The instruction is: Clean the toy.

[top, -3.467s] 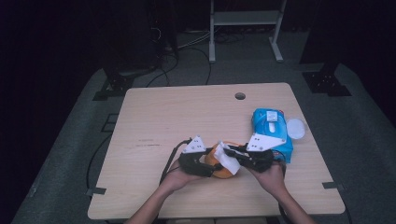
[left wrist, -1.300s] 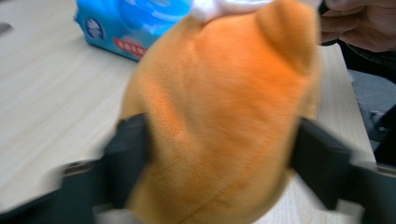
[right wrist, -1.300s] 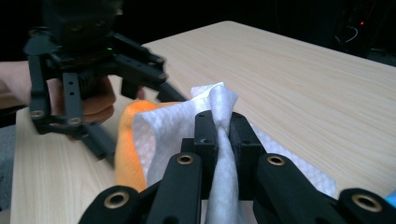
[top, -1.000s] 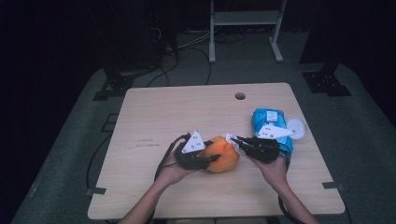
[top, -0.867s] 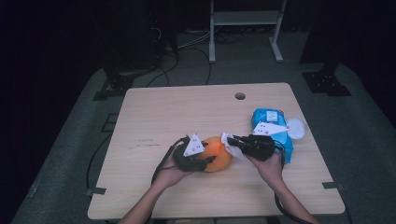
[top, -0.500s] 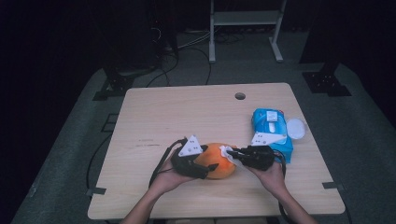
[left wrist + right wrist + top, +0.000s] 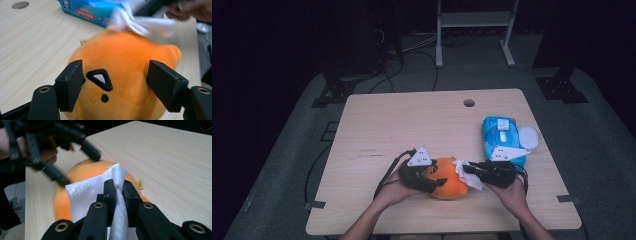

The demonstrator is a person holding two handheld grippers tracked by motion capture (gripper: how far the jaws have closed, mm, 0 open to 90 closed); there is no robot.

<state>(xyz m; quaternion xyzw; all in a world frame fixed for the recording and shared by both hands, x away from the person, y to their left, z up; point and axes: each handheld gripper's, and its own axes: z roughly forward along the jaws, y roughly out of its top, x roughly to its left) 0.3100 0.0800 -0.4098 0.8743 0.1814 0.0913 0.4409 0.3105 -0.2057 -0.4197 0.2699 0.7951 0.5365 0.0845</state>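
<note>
Orange plush toy (image 7: pixel 448 178) sits near the table's (image 7: pixel 412 120) front edge, its lower half hidden between the left gripper's (image 7: pixel 115 82) spread jaws, which have just been opening. The right gripper (image 7: pixel 117 191) is clamped tight on a white wipe (image 7: pixel 85 192), whose blurred edge lies on the toy.

Light falls from above onto the pale wooden table (image 7: pixel 437 125), which stands out brightly in the high view while the floor and the room behind it sink into near black, with detail lost there. Shadows on the tabletop are soft and short, and there is no hard glare. That view is somewhat soft and grainy. In the left gripper view the orange plush toy (image 7: pixel 125 75) and the black jaws are fairly sharp, but the white wipe (image 7: pixel 147 22) above is smeared by motion and the blue packet (image 7: pixel 92 10) is out of focus. In the right gripper view the left gripper (image 7: pixel 75 162) is streaked with motion blur, while the near jaws are crisp.
</note>
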